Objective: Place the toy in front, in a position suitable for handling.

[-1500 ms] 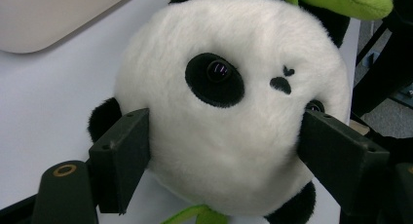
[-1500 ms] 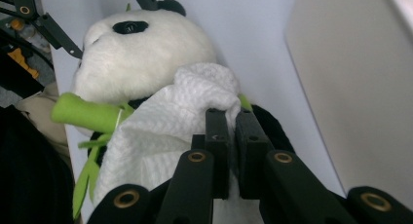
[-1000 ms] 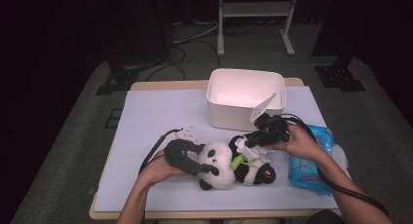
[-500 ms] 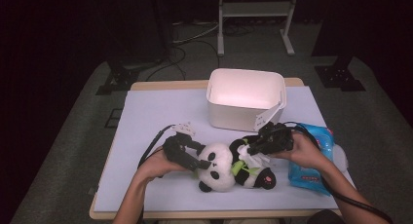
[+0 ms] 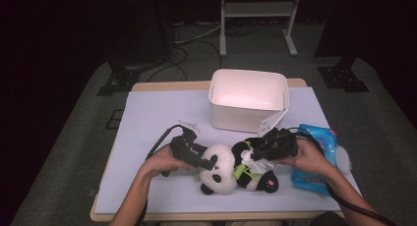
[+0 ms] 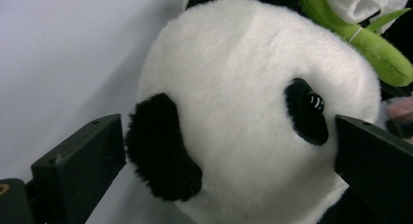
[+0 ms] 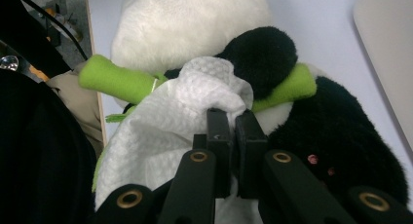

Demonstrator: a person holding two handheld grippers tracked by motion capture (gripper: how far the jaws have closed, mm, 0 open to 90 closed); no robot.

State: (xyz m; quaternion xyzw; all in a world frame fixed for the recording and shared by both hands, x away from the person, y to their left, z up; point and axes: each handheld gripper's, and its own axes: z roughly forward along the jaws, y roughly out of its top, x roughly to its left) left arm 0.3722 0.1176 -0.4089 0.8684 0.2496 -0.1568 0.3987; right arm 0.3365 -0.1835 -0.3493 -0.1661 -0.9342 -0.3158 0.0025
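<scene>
**Fingers spread at the panda's head, pinched on the wipe**

Left gripper (image 5: 209, 160) fingers (image 6: 78, 165) have just been opening and stand wide either side of the plush panda's (image 5: 231, 172) head, which lies on the counter (image 5: 157, 113). Right gripper (image 5: 253, 155) fingers (image 7: 219, 136) are clamped together on a white wipe (image 7: 160, 131) pressed against the panda's body.

Panda plush (image 5: 221, 172) black-white; bamboo (image 7: 122, 83) green; wipe (image 7: 165, 121) white.

Plush panda (image 5: 231, 173) on its side near table's front edge, white wipe (image 7: 160, 121) against its belly.
</scene>
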